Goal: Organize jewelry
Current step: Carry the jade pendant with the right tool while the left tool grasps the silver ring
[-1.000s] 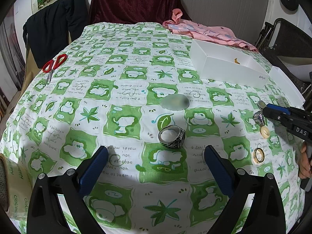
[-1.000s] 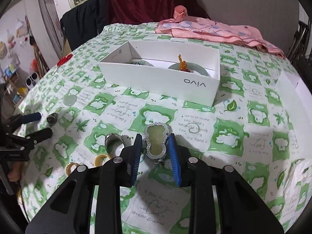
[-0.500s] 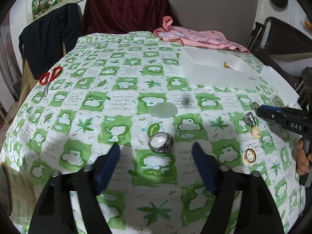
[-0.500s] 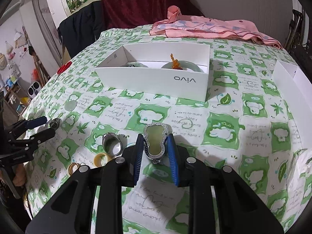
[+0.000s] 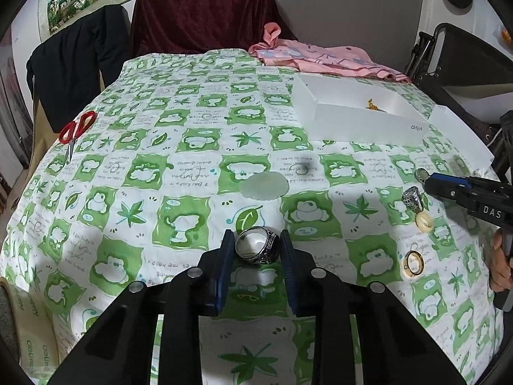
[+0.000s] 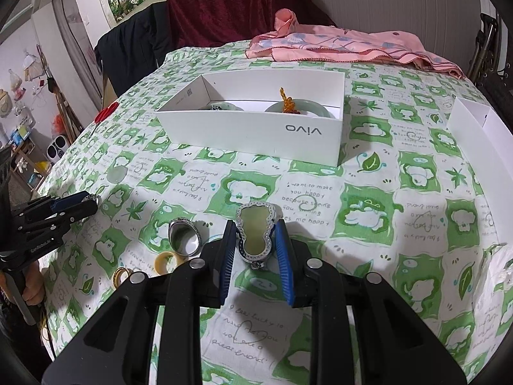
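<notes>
Your left gripper [image 5: 256,247] has just closed on the ring [image 5: 256,249]; right gripper [image 6: 255,240] pinches the pendant [image 6: 255,235]. Box [image 6: 253,130] lies upper centre, nearer your right.

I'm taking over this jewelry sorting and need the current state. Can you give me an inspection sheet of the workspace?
surface: green-and-white printed cloth covers the table.
job's things: pale disc, second silver ring, cream ring and gold ring lie loose; white box holds two pale-green pieces.
clutter: red scissors, pink cloth, box lid, tape roll.
grippers: left gripper has just been closing, pads now on the large silver ring; right gripper shut on the framed pendant.
cables: nothing seen on the table.
surroundings: dark clothes and maroon cloth behind.
</notes>
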